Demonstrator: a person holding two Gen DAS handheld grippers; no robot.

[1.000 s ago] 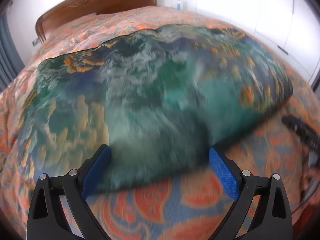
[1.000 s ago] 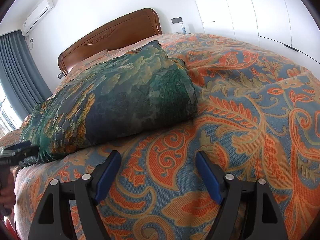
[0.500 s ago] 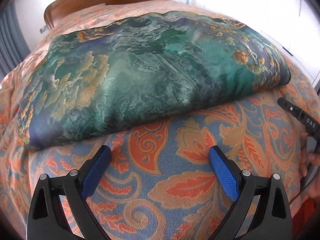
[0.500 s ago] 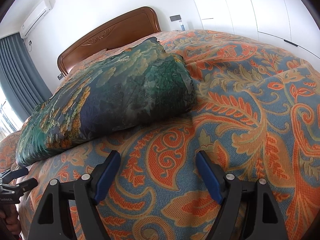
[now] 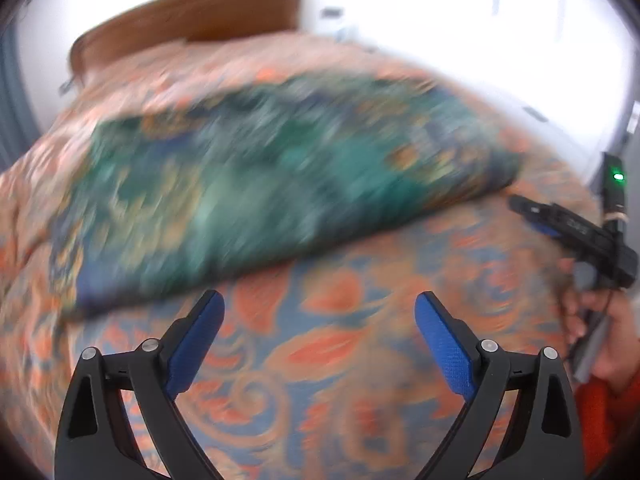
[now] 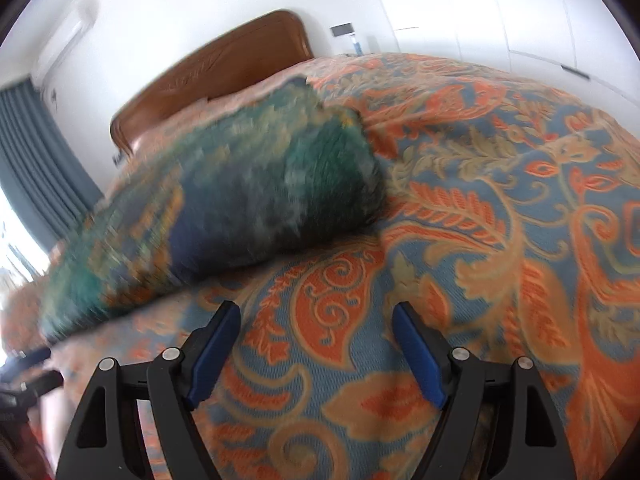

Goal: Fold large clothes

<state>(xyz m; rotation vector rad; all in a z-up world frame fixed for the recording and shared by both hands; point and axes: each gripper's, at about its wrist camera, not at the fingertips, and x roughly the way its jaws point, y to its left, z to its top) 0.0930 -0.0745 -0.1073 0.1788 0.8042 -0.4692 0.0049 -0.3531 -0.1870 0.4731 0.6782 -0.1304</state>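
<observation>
A folded green and teal patterned cloth [image 5: 256, 184] lies on the bed, blurred by motion; it also shows in the right wrist view [image 6: 240, 208]. My left gripper [image 5: 320, 312] is open and empty, above the bedspread short of the cloth's near edge. My right gripper [image 6: 316, 320] is open and empty, above the bedspread near the cloth's right end. The right gripper also shows at the right edge of the left wrist view [image 5: 520, 204]. The left gripper's tips [image 6: 36, 356] show at the left edge of the right wrist view.
An orange and blue paisley bedspread [image 6: 500, 240] covers the bed. A wooden headboard [image 6: 224, 68] stands at the far end. White wardrobe doors [image 6: 520, 12] line the right wall. Grey curtains [image 6: 36, 160] hang at the left.
Both grippers have pulled back from the folded cloth toward the near side of the bed. Both views are now motion blurred. The cloth lies as before.
</observation>
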